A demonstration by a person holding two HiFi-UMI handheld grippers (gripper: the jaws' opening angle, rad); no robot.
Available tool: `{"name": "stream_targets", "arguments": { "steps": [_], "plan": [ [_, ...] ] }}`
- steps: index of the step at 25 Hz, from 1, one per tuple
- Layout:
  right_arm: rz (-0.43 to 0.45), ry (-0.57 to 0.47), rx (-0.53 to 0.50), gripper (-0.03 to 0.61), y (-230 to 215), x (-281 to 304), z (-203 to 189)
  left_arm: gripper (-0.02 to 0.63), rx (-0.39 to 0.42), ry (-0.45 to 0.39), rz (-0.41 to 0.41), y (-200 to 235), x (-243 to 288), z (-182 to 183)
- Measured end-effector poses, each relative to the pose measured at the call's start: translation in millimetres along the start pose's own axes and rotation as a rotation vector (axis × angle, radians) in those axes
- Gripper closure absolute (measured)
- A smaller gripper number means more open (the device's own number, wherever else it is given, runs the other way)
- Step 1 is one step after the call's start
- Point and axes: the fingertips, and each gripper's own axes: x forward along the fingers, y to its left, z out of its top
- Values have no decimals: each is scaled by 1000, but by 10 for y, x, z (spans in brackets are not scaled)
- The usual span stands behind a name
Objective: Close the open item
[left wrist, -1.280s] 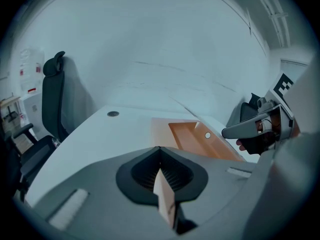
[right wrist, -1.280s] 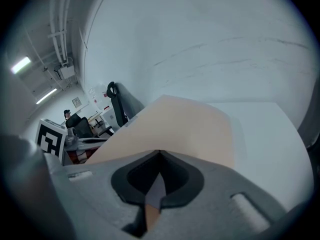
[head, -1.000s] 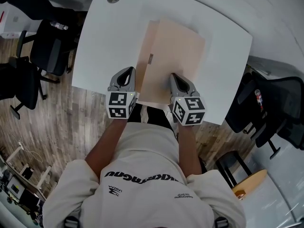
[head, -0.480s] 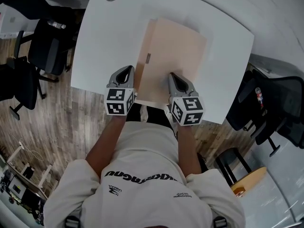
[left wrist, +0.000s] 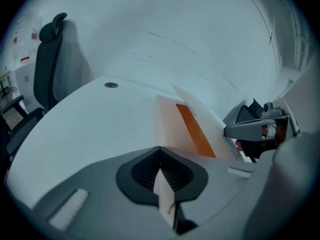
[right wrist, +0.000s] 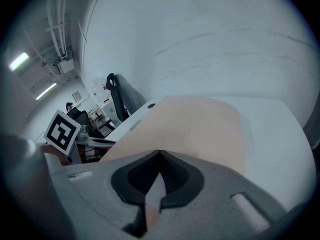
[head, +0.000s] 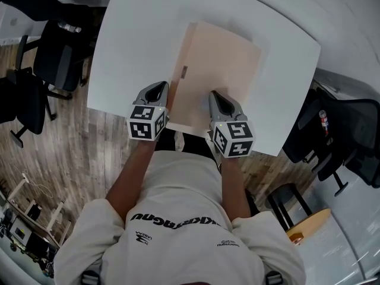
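Only the left gripper view shows orange inside the folder (left wrist: 167,120).

Bright, even light | fisheye edges dark (gripper views) | near parts blurred

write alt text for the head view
Seen from above, a person holds a left tool and a right tool, each shut on the near end of a beige folder lying on a white table. Around it stand black office chairs.

The peach folder (head: 219,64) lies almost flat ahead, its near edge pinched by the left gripper (head: 159,88) and right gripper (head: 217,95), its left cover slightly lifted.
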Motion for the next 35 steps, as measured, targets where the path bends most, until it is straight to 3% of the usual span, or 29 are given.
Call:
{"name": "stream_targets", "arguments": {
  "steps": [8,35],
  "plan": [
    [-6,50,3,578,17,105,-66,607,-8,44,-43,10,59,-60],
    [-12,117,10,578,24,274,-162,609,-23,58,-99,13,116,-61]
  ]
}}
